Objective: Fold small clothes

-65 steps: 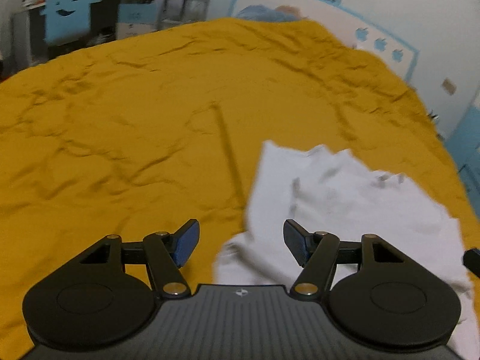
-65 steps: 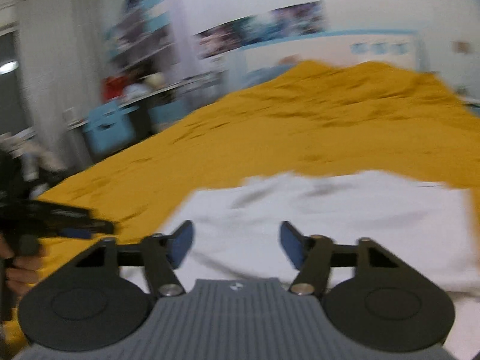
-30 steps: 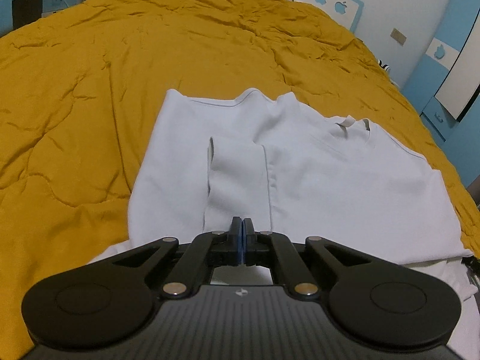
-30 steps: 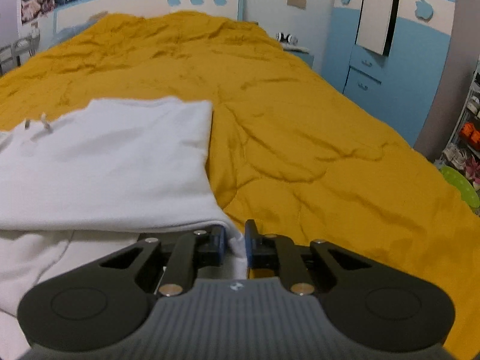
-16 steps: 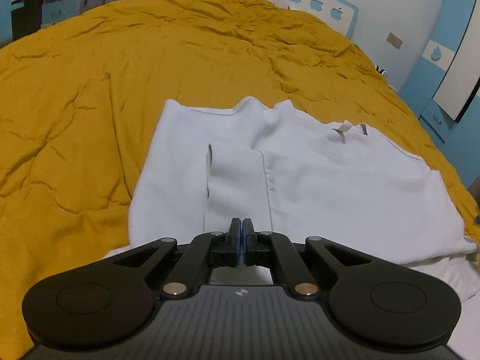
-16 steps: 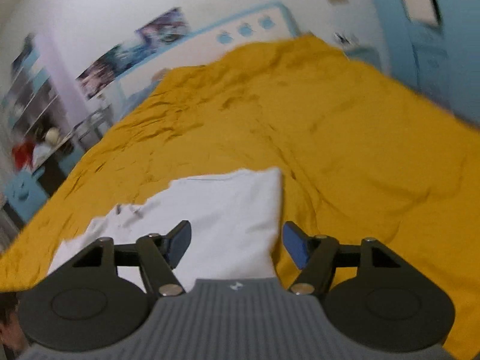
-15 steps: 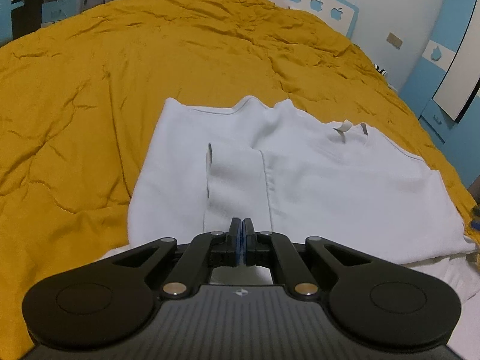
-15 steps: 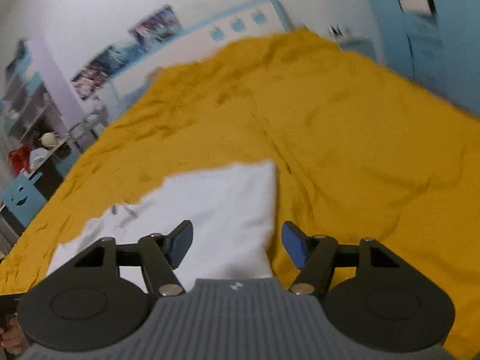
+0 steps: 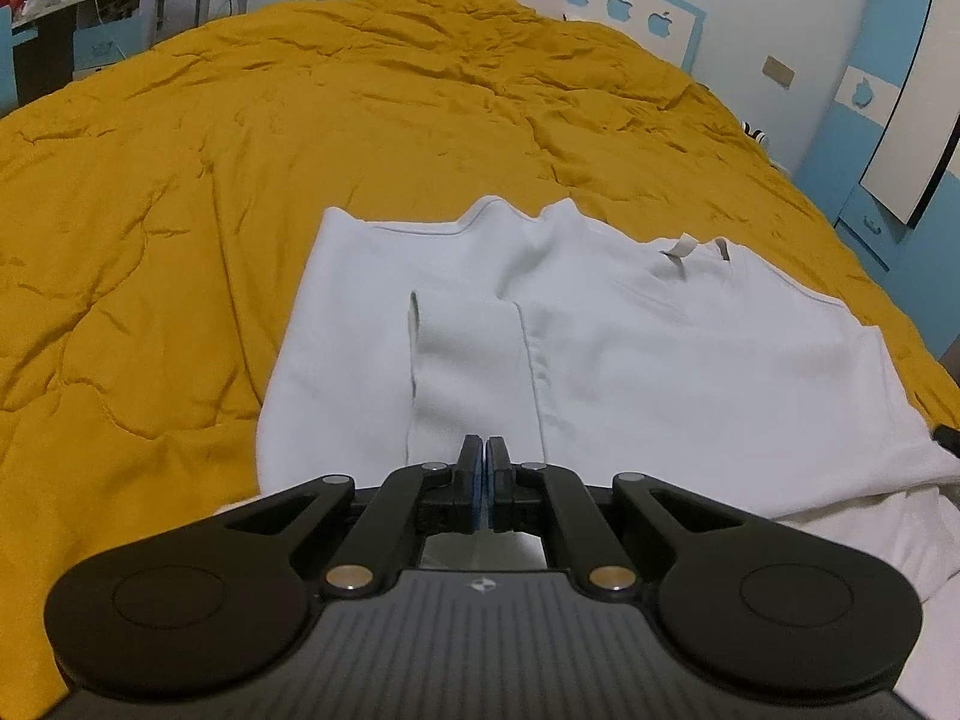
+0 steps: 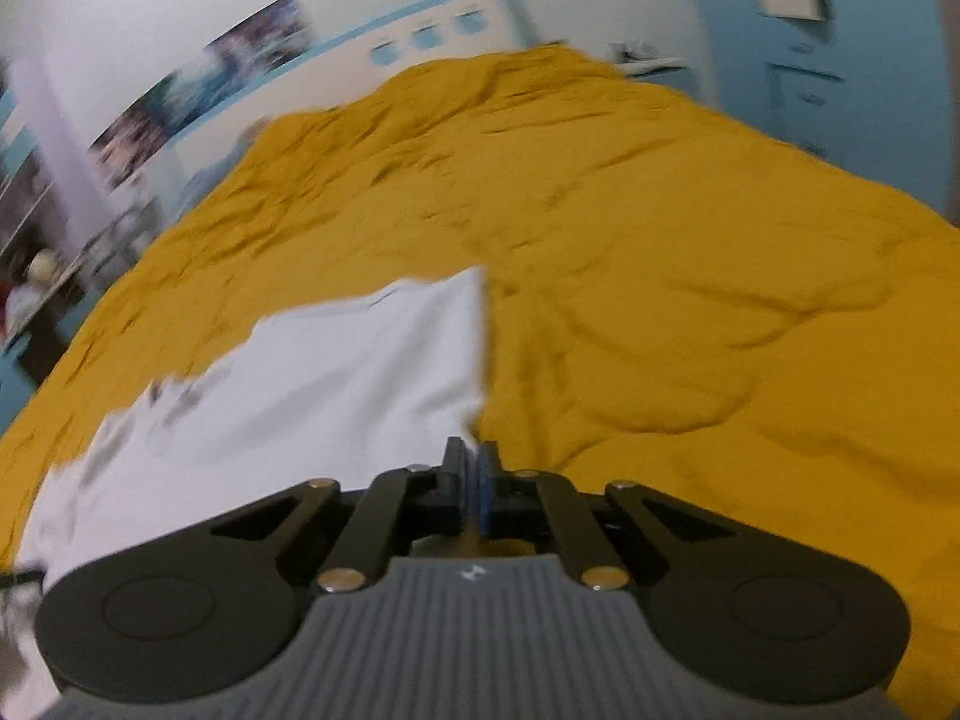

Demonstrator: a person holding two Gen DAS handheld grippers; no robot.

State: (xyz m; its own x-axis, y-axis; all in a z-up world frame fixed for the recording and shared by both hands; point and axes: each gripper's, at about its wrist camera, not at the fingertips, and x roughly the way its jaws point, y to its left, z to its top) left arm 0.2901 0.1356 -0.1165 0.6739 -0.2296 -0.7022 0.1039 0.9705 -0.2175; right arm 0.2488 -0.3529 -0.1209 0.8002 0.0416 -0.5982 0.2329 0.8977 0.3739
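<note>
A white garment (image 9: 660, 372) lies flat on the yellow quilt (image 9: 240, 180), with one sleeve (image 9: 474, 372) folded inward across its front. My left gripper (image 9: 483, 450) sits at the near end of that sleeve, shut on the fabric. In the blurred right wrist view the same garment (image 10: 336, 372) lies to the left. There my right gripper (image 10: 473, 456) is shut at the garment's near right corner, where white cloth meets quilt (image 10: 690, 300). Whether any cloth is pinched there I cannot tell.
More white cloth (image 9: 870, 540) shows under the garment at the near right. A blue and white wardrobe (image 9: 888, 138) stands to the right of the bed. A headboard with apple shapes (image 9: 618, 6) and a cluttered desk (image 9: 90, 30) are at the far end.
My right gripper let go of the garment's near edge, opened wide, swung and rolled, then shut again at the garment's right corner. The left gripper stayed shut in place.
</note>
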